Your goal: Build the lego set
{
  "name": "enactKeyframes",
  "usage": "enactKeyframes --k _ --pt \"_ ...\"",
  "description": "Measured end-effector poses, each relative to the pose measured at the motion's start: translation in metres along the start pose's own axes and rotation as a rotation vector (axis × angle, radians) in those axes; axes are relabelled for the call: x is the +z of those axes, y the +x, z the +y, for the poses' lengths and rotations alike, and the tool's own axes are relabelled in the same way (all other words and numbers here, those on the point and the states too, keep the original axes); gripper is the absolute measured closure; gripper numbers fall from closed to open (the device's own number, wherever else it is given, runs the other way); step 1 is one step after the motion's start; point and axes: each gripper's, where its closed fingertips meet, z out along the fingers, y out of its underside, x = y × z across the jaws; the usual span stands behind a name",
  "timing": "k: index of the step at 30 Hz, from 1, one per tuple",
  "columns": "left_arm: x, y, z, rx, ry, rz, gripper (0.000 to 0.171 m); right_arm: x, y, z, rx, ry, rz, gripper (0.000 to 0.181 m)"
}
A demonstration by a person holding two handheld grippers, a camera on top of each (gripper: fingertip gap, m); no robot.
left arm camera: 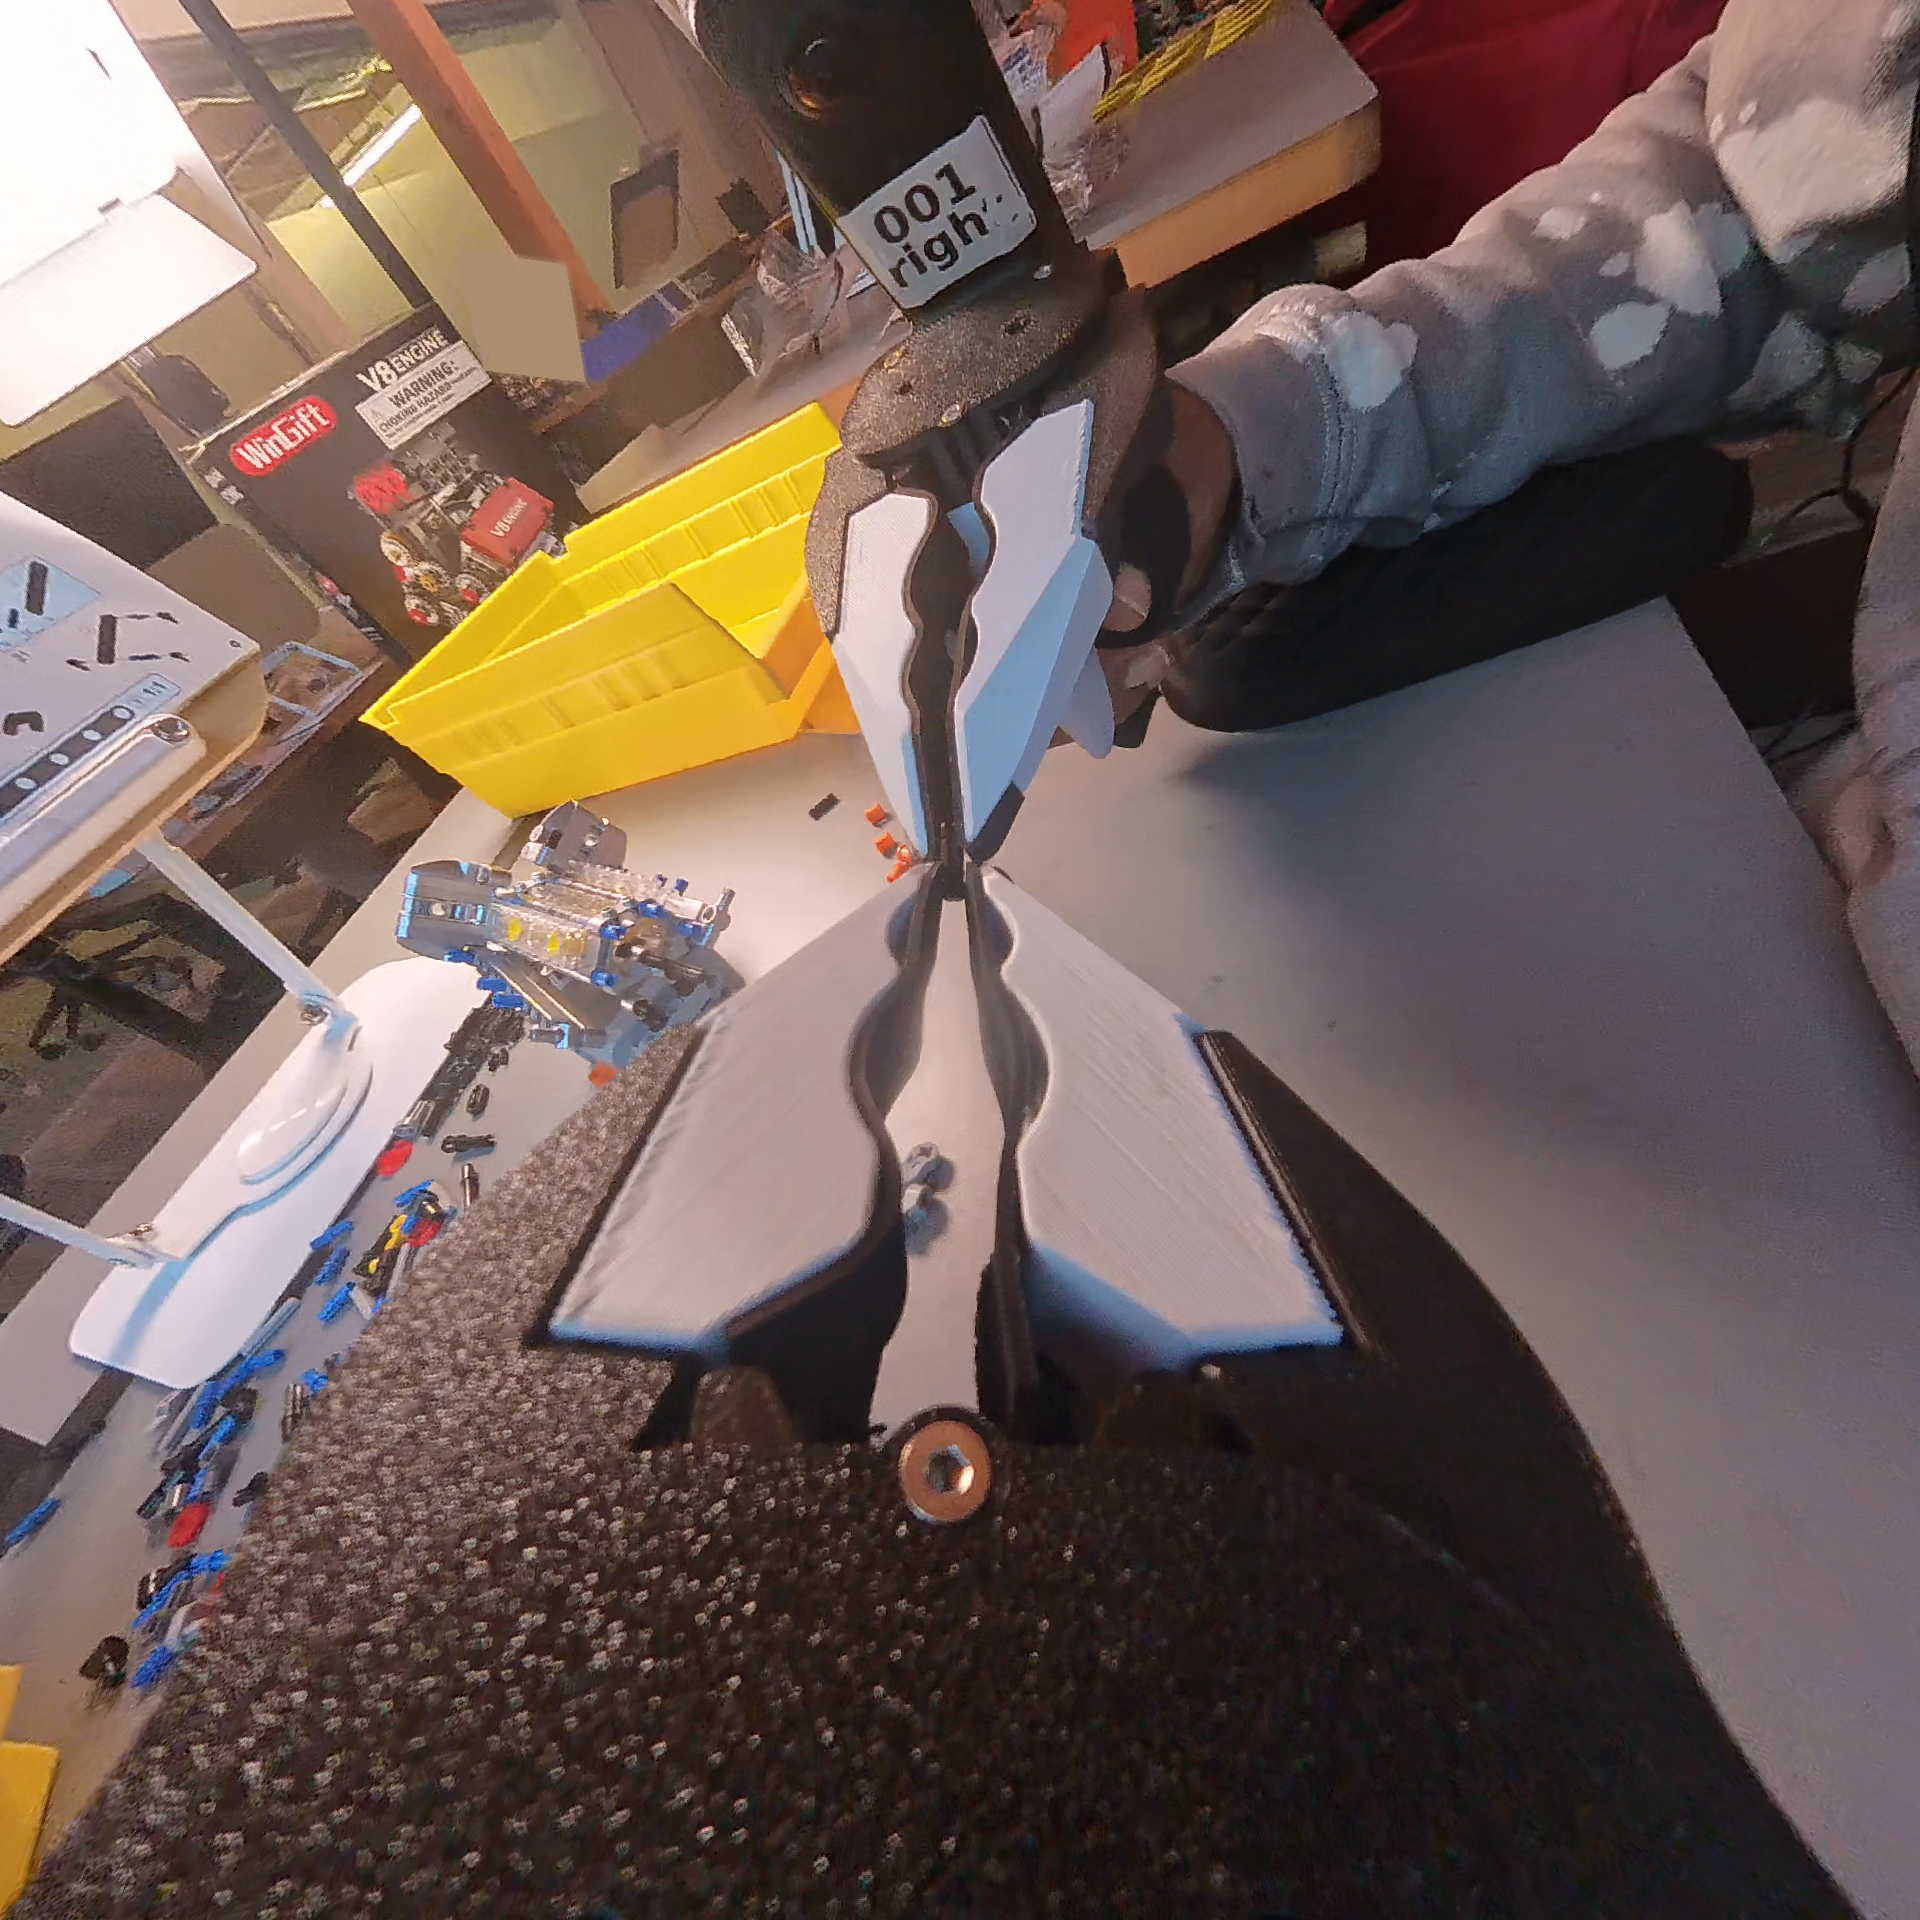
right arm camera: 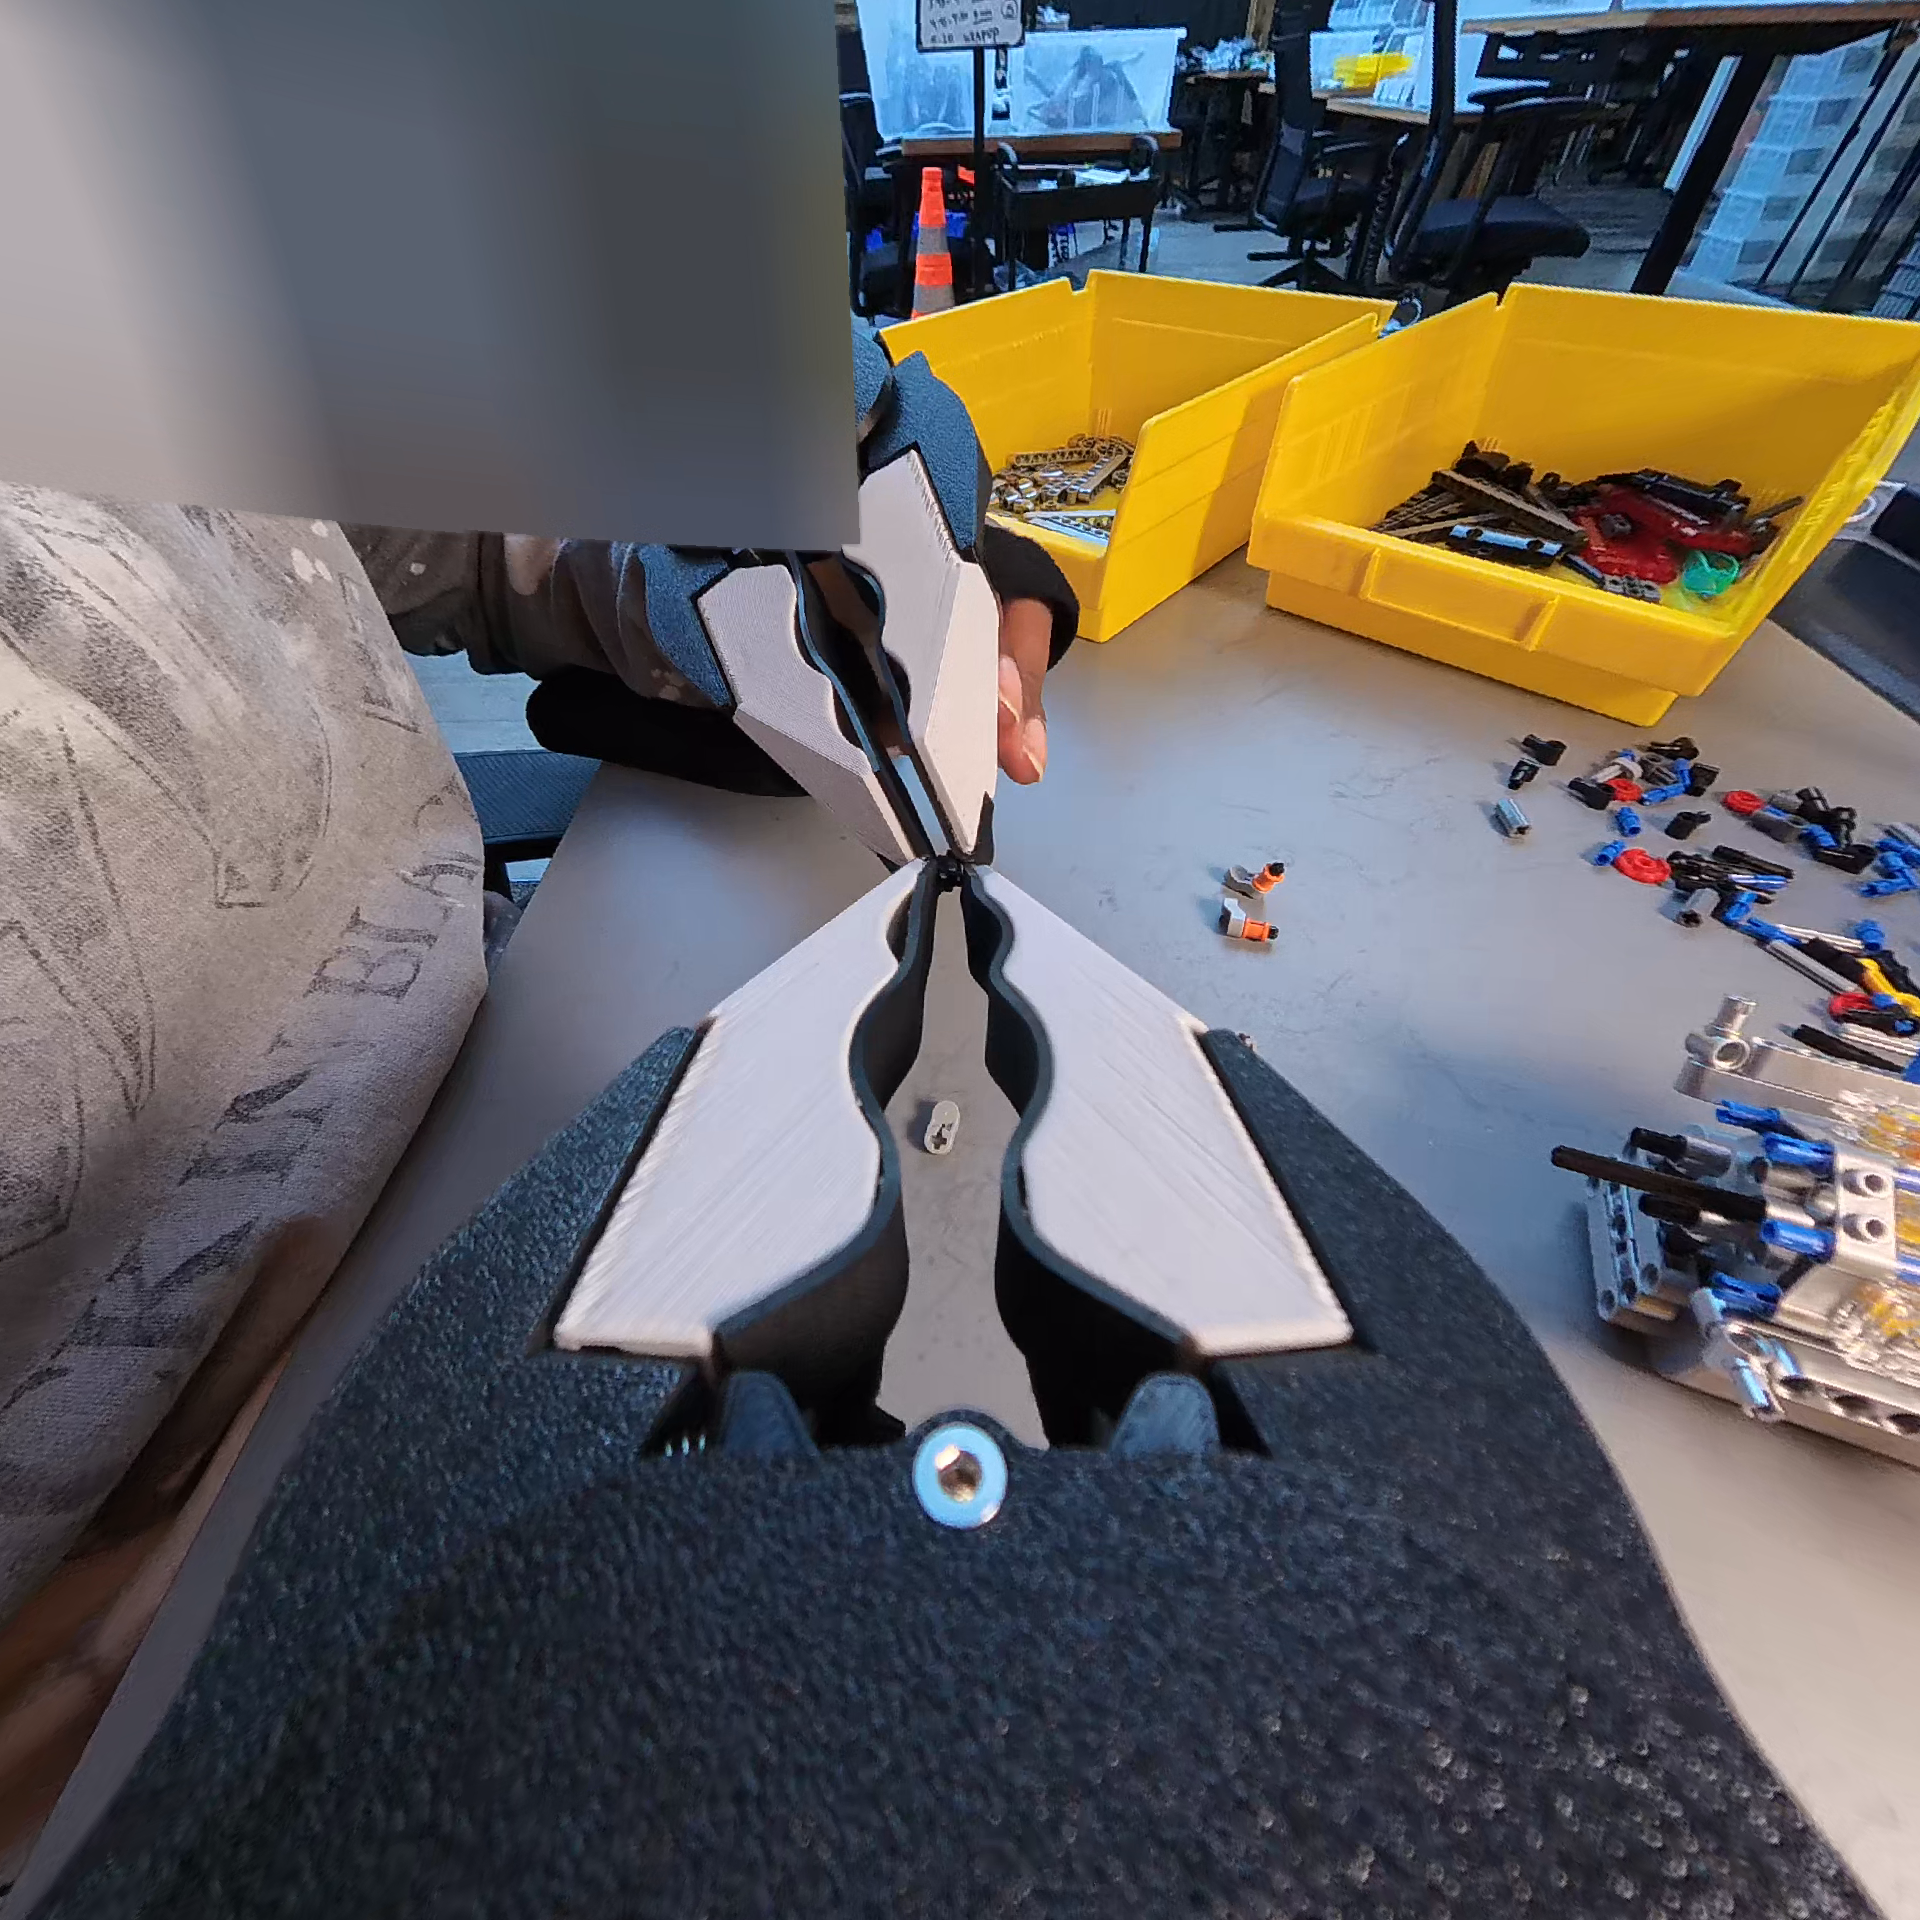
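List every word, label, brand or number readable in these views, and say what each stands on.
I don't copy out writing; these things bear it:
White sticker on the right gripper's black body: legible.
Black box with an engine picture, behind the yellow bins: legible.
Sign on a stand, far back: too small to read.
Print on the grey sweatshirt: partly legible.

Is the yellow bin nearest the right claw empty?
No: in the right wrist view the nearer yellow bin holds a heap of black and red building pieces, and one green piece.
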Motion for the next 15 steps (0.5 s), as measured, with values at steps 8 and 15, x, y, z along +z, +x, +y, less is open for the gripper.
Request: enactKeyframes --k 8,15 --pt "0.004 0.002 0.013 -0.060 -0.047 0.029 0.169 0.003 0.005 0.013 -0.011 -0.080 0.023 0.178" --pt "0.004 0.024 0.056 -0.283 -0.239 0.256 0.154 -0.002 0.008 0.049 -0.057 -0.297 0.024 0.178"
